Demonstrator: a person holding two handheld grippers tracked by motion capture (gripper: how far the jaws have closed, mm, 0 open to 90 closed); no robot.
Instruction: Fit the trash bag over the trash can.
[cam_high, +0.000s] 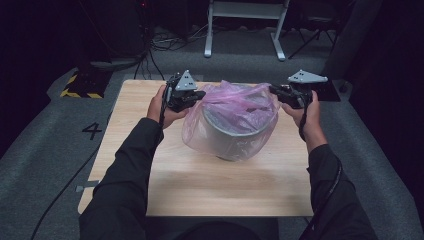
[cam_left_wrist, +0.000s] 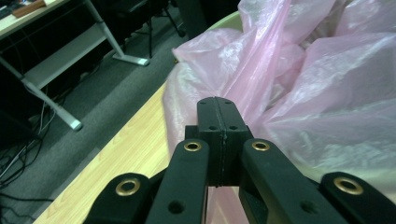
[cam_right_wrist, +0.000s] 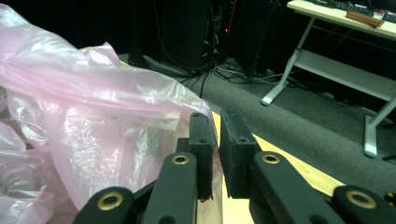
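Observation:
A grey round bin (cam_high: 227, 140) stands in the middle of the wooden table (cam_high: 210, 190), lined with a thin pink plastic bag (cam_high: 240, 106) that billows over its rim. My left gripper (cam_high: 201, 95) is at the bag's left edge. In the left gripper view its jaws (cam_left_wrist: 217, 105) are pressed together, with the pink film (cam_left_wrist: 327, 93) rising from their tip and hanging below them. My right gripper (cam_high: 272, 90) is at the bag's right edge. Its jaws (cam_right_wrist: 215, 126) stand almost together, with a fold of the bag (cam_right_wrist: 93, 107) pinched between them. The bin's inside is hidden.
A white desk frame (cam_high: 245, 25) and loose cables (cam_high: 170, 42) lie on the grey carpet beyond the table. A black-and-yellow striped base (cam_high: 80, 87) sits off the table's far left corner. The near half of the tabletop is bare wood.

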